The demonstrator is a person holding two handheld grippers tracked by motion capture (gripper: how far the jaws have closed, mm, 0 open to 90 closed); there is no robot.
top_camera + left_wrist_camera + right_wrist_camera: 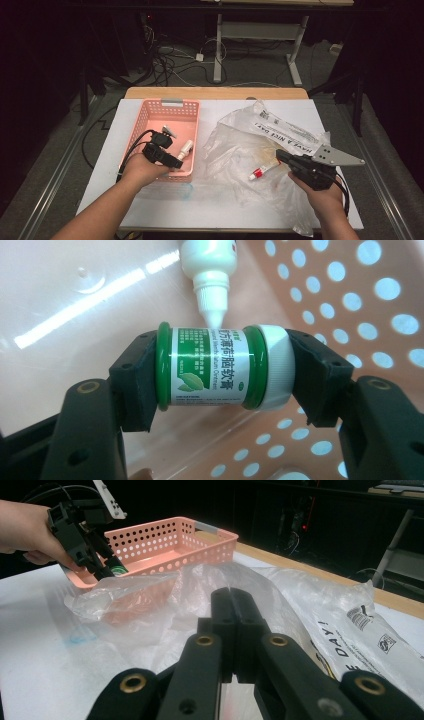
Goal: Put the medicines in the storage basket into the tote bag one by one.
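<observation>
A small green jar (215, 367) with a white cap is being held crosswise by the fingers (132, 385) of the left gripper (161, 151), clamped on its two ends, low inside the pink basket (145, 117). A white dropper bottle (210, 270) is lying there already, its tip just beside the jar. A red-capped tube (261, 171), probably the next item, is waiting on the plastic bag (280, 130) on the tabletop (100, 170). The right gripper (233, 630) is being kept above the bag, fingers together, holding nothing.
</observation>
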